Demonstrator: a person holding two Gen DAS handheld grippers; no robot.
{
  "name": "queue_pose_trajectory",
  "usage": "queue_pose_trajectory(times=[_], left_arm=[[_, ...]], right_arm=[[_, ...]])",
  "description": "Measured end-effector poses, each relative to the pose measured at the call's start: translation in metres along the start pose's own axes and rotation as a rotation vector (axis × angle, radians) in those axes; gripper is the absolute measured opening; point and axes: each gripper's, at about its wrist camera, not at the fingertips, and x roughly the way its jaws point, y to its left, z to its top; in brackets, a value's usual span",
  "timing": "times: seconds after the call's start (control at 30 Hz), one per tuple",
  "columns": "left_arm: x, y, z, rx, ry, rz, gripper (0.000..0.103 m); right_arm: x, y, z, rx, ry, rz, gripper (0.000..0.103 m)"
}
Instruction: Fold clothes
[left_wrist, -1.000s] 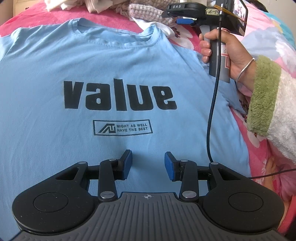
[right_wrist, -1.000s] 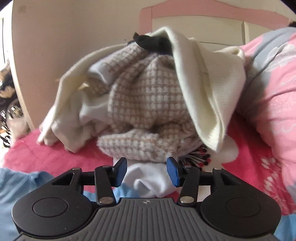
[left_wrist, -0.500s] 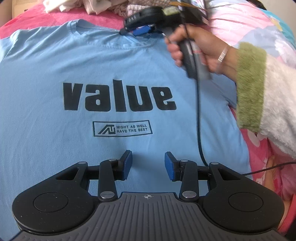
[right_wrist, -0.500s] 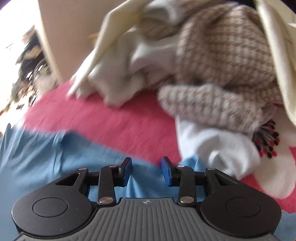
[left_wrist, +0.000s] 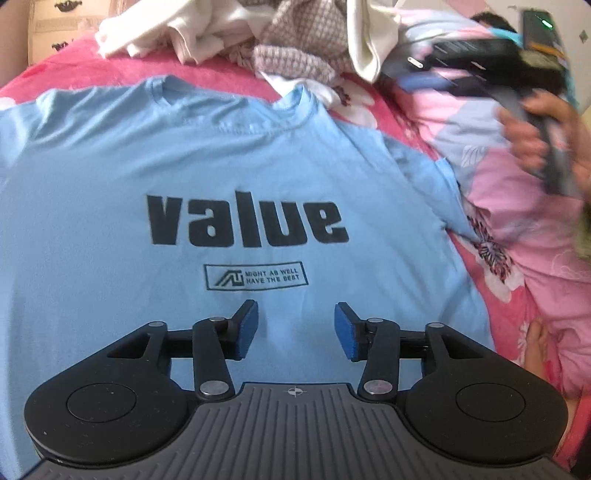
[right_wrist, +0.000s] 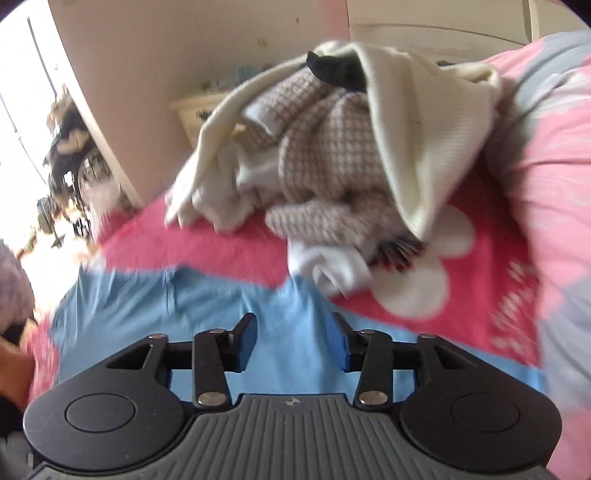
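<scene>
While shirt lies flat: blue T-shirt (left_wrist: 229, 155) spread print-up on pink bedspread (left_wrist: 221, 79).
Left gripper (left_wrist: 295, 328): fingers parting, empty, over lower chest.
Right gripper (right_wrist: 293, 341): parting, empty, near collar.
Risk: a shallow pinch may grab one layer, skewing the fold.
</scene>
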Motion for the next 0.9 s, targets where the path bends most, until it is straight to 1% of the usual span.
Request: queue_pose_trajectory(times=[0.03, 0.1, 0.17, 0.23, 0.33, 0.37, 0.43, 0.5, 0.57, 0.63, 0.67, 0.77, 0.8, 0.83, 0.9], left_arm=[[-0.002, 0.000, -0.001, 0.007, -0.006, 0.000, 0.055], [-0.006, -0.005, -0.004, 0.037, -0.001, 0.009, 0.057], [-0.008, -0.010, -0.007, 0.065, 0.008, 0.006, 0.060], [-0.012, -0.018, -0.008, 0.087, 0.006, 0.002, 0.065], [-0.022, -0.031, -0.011, 0.110, -0.044, 0.001, 0.071], [-0.025, -0.035, -0.013, 0.108, -0.063, 0.009, 0.071], [-0.032, -0.044, -0.017, 0.068, -0.112, 0.028, 0.072], [-0.032, -0.054, -0.019, 0.032, -0.148, 0.043, 0.072], [-0.029, -0.069, -0.022, 0.020, -0.175, 0.080, 0.072], [-0.022, -0.088, -0.023, 0.018, -0.197, 0.111, 0.071], [-0.017, -0.098, -0.022, 0.027, -0.205, 0.114, 0.071], [-0.004, -0.129, -0.014, 0.071, -0.247, 0.109, 0.071], [0.001, -0.138, -0.010, 0.083, -0.260, 0.106, 0.071], [0.006, -0.146, -0.006, 0.095, -0.274, 0.103, 0.070], [0.016, -0.158, 0.003, 0.114, -0.295, 0.107, 0.068]], right_arm=[[-0.013, 0.001, -0.001, -0.011, 0.015, -0.009, 0.049], [-0.042, 0.005, -0.002, -0.057, 0.029, -0.029, 0.050], [-0.072, 0.008, 0.000, -0.097, 0.014, -0.059, 0.052], [-0.104, 0.008, 0.003, -0.108, -0.011, -0.078, 0.052], [-0.147, 0.001, 0.005, -0.090, -0.042, -0.105, 0.053], [-0.158, -0.002, 0.005, -0.083, -0.049, -0.116, 0.054], [-0.178, -0.011, 0.000, -0.070, -0.061, -0.119, 0.053], [-0.189, -0.022, -0.010, -0.048, -0.060, -0.114, 0.053], [-0.189, -0.035, -0.022, -0.001, -0.037, -0.092, 0.053], [-0.180, -0.047, -0.035, 0.059, -0.012, -0.065, 0.053], [-0.171, -0.054, -0.042, 0.094, 0.004, -0.034, 0.053], [-0.135, -0.066, -0.061, 0.145, 0.053, 0.013, 0.047], [-0.121, -0.069, -0.065, 0.147, 0.060, 0.005, 0.046], [-0.107, -0.072, -0.069, 0.148, 0.066, -0.003, 0.040], [-0.080, -0.078, -0.075, 0.139, 0.072, -0.040, 0.034]])
